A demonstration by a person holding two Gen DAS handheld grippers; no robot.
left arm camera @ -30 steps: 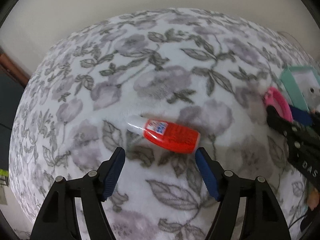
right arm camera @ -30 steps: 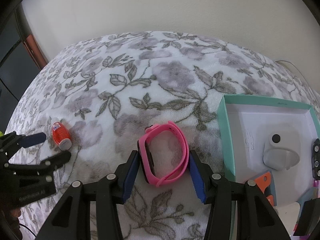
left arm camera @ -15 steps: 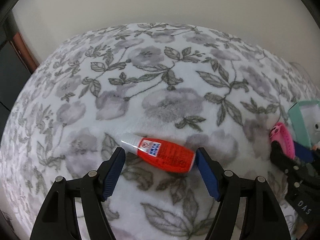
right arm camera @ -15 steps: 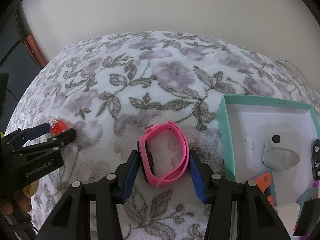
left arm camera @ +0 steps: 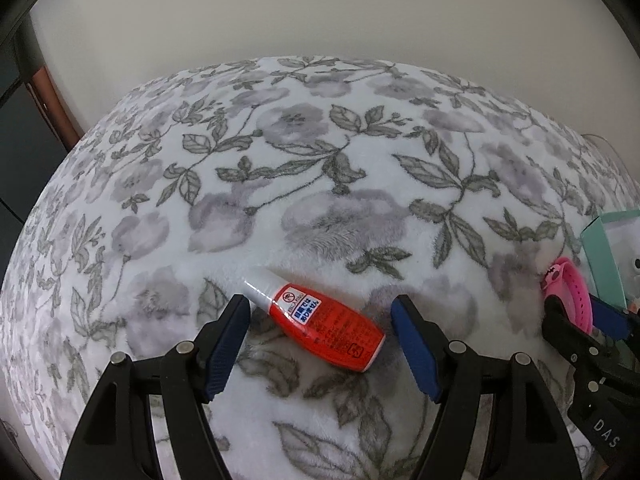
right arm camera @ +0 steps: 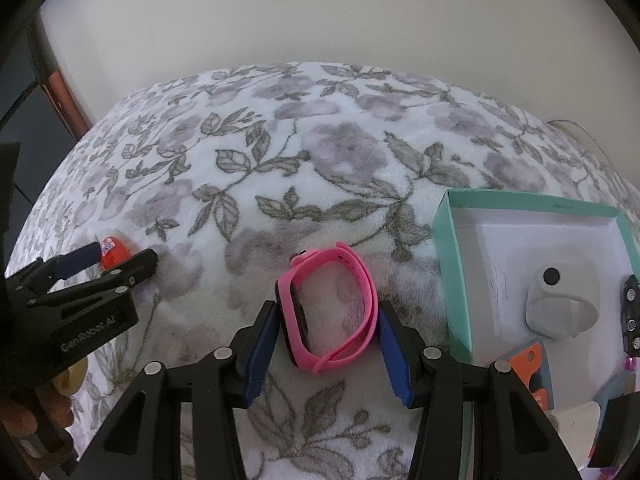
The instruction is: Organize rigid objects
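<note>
Inside teal box (right arm camera: 450, 280): grey gadget (right arm camera: 560, 304).

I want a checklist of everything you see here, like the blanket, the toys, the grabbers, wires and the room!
Surface: flowered fleece blanket, soft.
Job's things: red bottle lying on its side; pink watch on the blanket; teal box open beside it.
Clutter: inside the box, a white gadget, an orange card and a black strip.
Grippers: left gripper closing around the bottle, pads not pressing yet; right gripper straddles the watch, contact unclear.
Cables: a thin white wire at the blanket's far edge.
Surroundings: plain pale wall; dark wooden frame at left.
</note>
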